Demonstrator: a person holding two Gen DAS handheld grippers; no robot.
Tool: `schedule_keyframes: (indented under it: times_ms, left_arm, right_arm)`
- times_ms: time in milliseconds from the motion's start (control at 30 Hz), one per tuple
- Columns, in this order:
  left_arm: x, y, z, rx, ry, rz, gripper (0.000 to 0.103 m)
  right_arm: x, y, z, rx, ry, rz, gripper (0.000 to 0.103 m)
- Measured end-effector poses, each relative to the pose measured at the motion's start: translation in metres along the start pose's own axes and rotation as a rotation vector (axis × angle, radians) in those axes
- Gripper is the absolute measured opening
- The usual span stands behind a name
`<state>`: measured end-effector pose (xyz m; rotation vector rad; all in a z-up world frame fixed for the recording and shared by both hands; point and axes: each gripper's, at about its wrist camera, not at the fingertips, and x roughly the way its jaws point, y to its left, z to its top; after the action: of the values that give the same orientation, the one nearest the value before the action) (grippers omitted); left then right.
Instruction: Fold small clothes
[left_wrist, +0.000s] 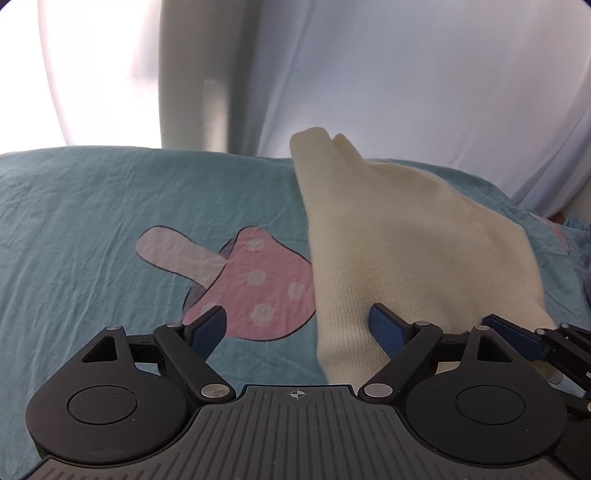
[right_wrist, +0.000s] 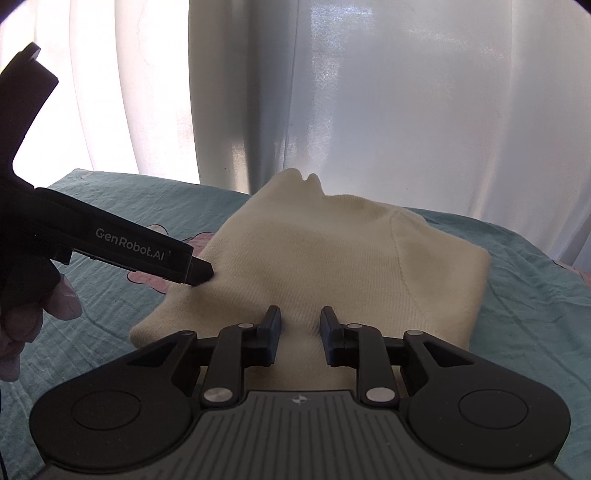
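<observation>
A cream knit garment (left_wrist: 406, 251) lies folded on a teal bed sheet (left_wrist: 74, 229); it also shows in the right wrist view (right_wrist: 332, 258). My left gripper (left_wrist: 299, 325) is open wide at the garment's near left edge, its right finger over the knit and its left finger over the sheet. It also shows from the side in the right wrist view (right_wrist: 199, 273), its tip at the garment's left edge. My right gripper (right_wrist: 298, 325) is open with a narrow gap, low over the garment's near edge, holding nothing. Its fingers (left_wrist: 517, 336) show in the left wrist view.
The sheet has a pink mushroom print (left_wrist: 255, 284) left of the garment. White curtains (right_wrist: 369, 110) hang behind the bed, bright at the left. A gloved hand (right_wrist: 37, 310) holds the left gripper.
</observation>
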<state>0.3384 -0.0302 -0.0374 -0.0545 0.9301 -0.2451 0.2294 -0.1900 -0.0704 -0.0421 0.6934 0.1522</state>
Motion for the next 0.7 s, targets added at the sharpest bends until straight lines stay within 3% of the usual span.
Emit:
schedule_keyframes:
  times_ms: [67,100,400,467,567,700]
  left_arm:
    - [-0.001,0.001,0.001,0.004,0.005,0.007,0.095]
    - [-0.001,0.002,0.001,0.006,0.007,0.007,0.095]
    - [-0.001,0.019,0.01,-0.04,0.053,-0.089,0.097]
    - [0.0,0.028,0.013,-0.066,0.064,-0.126,0.097]
    - [0.002,0.041,0.018,-0.113,0.058,-0.164,0.097]
    - [0.02,0.05,0.026,-0.16,0.077,-0.315,0.096]
  right_arm:
    - [-0.012,-0.008,-0.001,0.024,0.024,-0.009,0.042]
    - [-0.018,-0.015,-0.004,0.05,0.026,-0.009,0.056]
    - [-0.039,-0.091,-0.008,0.398,0.019,0.141,0.06]
    - [-0.042,-0.104,-0.007,0.446,0.003,0.12,0.073]
    - [-0.035,-0.126,-0.009,0.491,0.014,0.103,0.076]
    - [-0.007,-0.154,-0.017,0.612,0.069,0.206,0.076]
